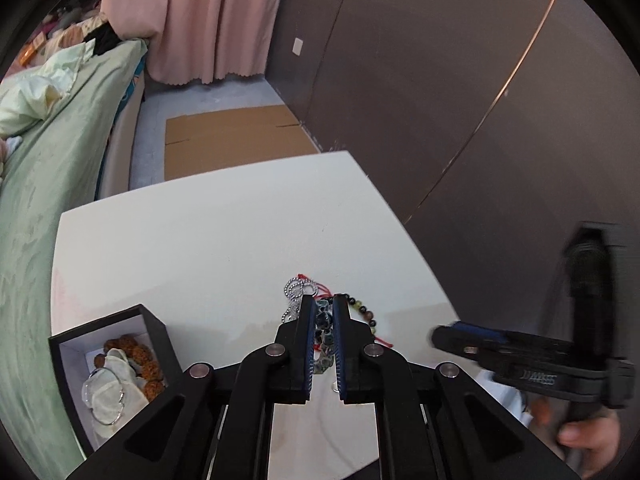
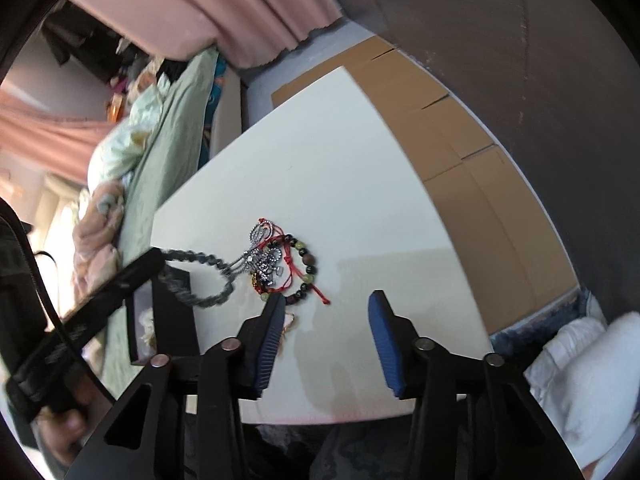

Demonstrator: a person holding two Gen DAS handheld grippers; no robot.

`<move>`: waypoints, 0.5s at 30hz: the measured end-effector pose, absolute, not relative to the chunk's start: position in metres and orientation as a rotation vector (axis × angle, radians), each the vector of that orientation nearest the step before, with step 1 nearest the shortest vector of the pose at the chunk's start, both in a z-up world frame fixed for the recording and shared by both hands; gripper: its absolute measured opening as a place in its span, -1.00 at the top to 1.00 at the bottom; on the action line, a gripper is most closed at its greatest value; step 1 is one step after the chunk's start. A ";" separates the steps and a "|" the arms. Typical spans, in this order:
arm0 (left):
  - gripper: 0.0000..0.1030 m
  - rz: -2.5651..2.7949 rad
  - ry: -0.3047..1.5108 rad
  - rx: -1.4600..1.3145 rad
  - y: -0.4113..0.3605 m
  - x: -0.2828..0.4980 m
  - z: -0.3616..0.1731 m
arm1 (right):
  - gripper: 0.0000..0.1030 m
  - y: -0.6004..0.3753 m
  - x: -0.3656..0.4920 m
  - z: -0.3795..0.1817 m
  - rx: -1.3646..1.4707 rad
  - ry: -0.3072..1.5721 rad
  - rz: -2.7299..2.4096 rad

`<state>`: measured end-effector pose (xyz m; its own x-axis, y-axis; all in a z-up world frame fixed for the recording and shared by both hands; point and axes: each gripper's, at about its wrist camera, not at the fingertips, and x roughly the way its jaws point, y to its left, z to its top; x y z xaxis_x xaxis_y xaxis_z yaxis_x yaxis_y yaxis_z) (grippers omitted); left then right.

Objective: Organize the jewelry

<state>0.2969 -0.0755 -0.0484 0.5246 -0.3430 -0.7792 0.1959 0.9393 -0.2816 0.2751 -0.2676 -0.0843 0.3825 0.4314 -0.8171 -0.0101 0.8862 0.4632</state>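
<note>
1. The dark beaded bracelet [image 1: 325, 334] sits at lower centre of the left wrist view, pinched between the left gripper [image 1: 323, 300], fingers nearly together; in the right view it trails toward the pile, likely snagged.
2. The jewelry pile [image 2: 282, 264] lies mid-frame on the white counter [image 2: 320, 168], tangled, so pieces need separating.
3. The right gripper [image 2: 326, 300] hovers near it, fingers wide apart, holding nothing.
4. The black box [image 1: 116, 356], lower left, already holds beads and a bangle.

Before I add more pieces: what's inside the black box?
The black box holds brown beads, a silver bangle and a cream cloth; anything under the cloth is hidden.
</note>
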 end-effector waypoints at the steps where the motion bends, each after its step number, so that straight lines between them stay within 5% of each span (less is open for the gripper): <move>1: 0.84 -0.327 0.961 -0.174 -0.072 0.295 -0.045 | 0.23 -0.263 0.279 -0.085 0.398 1.160 0.296; 15: 0.84 -0.314 0.874 -0.242 -0.036 0.274 0.002 | 0.35 -0.214 0.321 -0.106 0.158 1.249 0.307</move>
